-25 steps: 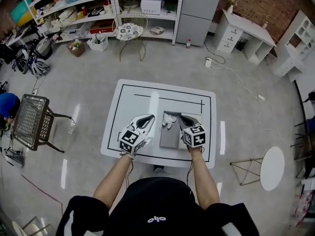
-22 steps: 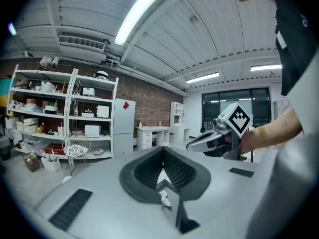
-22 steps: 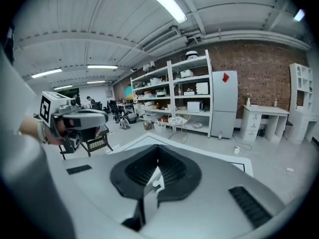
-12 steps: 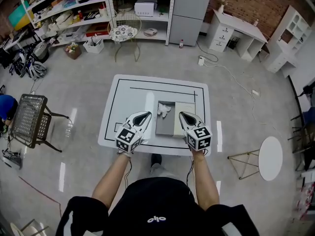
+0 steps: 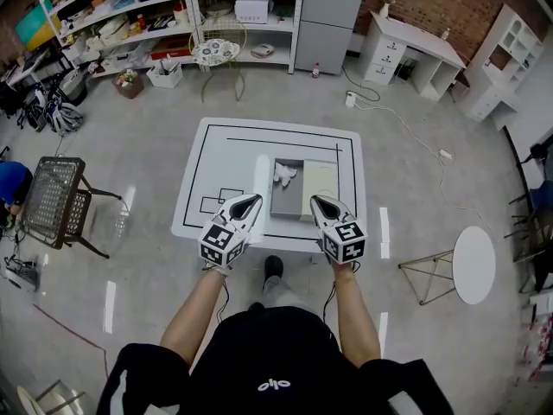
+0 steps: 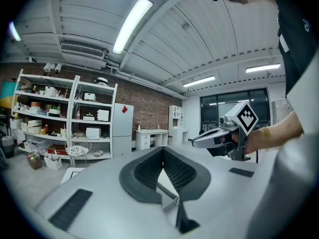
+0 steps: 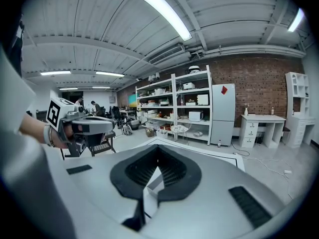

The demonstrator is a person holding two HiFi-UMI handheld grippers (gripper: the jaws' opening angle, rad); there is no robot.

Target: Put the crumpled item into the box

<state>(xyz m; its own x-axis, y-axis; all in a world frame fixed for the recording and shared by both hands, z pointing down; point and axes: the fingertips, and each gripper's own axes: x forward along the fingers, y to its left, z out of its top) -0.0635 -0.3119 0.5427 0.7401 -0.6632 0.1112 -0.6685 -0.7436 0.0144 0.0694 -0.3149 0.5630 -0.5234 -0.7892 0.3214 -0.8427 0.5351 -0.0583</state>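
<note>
The crumpled white item point(image 5: 283, 174) lies in the far left corner of the open grey box point(image 5: 289, 199), whose pale lid point(image 5: 321, 182) rests flat on its right. The box stands mid-table. My left gripper point(image 5: 246, 202) hovers at the table's front edge, left of the box, jaws shut and empty. My right gripper point(image 5: 318, 203) is level with it, just before the box's near right corner, also shut with nothing in it. In the left gripper view the left gripper point(image 6: 163, 151) has its jaws meeting, with the right gripper point(image 6: 195, 143) beside it. The right gripper view shows the right gripper point(image 7: 158, 156) with its jaws together.
The white table point(image 5: 223, 162) carries a black outline and small marked squares at its front left. A wire chair point(image 5: 54, 206) stands on the floor to the left, a round white side table point(image 5: 474, 264) to the right. Shelves point(image 5: 130, 15) and a fridge point(image 5: 328, 11) line the far wall.
Both grippers have drawn back from the box to the table's front edge. The right gripper, earlier over the box's right side, has shut. The crumpled item stays in the box.
</note>
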